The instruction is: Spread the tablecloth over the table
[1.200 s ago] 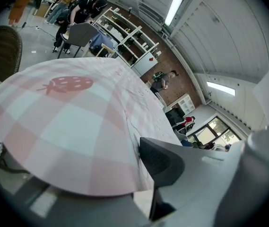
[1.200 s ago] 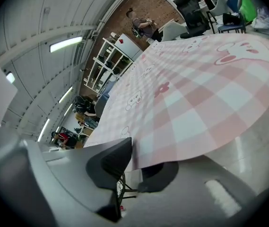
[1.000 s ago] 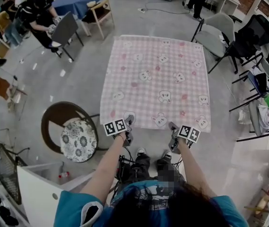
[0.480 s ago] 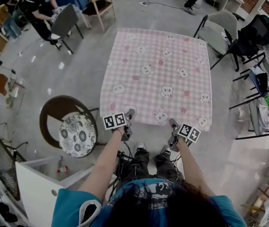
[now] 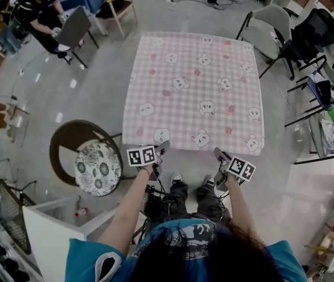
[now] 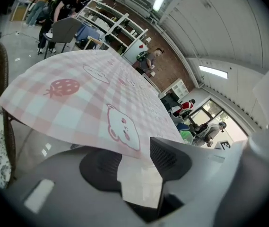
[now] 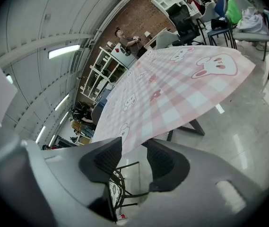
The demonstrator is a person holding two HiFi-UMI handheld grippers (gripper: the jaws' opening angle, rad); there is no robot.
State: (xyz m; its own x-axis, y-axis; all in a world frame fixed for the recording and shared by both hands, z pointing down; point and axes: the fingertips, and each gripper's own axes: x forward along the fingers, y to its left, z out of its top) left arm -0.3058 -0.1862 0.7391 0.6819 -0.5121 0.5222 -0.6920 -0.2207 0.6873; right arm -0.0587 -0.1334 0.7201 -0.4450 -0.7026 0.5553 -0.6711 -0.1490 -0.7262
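Tablecloth (image 5: pixel 193 93): pink-white check, cartoon animals, strawberries. Lies flat over table (image 7: pixel 193 126), centre of head view, near hem overhanging. Left gripper (image 5: pixel 160 159) at hem, lower centre-left: jaws just opened, apart, hem loose between them. Right gripper (image 5: pixel 220 168) lower centre-right: jaws just opened, apart, hem in gap, not pinched.

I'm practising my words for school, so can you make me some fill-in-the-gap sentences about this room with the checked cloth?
1. The checked tablecloth is white and ____.
2. The round chair has a cushion printed with ____.
3. In the head view, that chair stands to the ____ of the tablecloth.
Missing words: pink; flowers; left.
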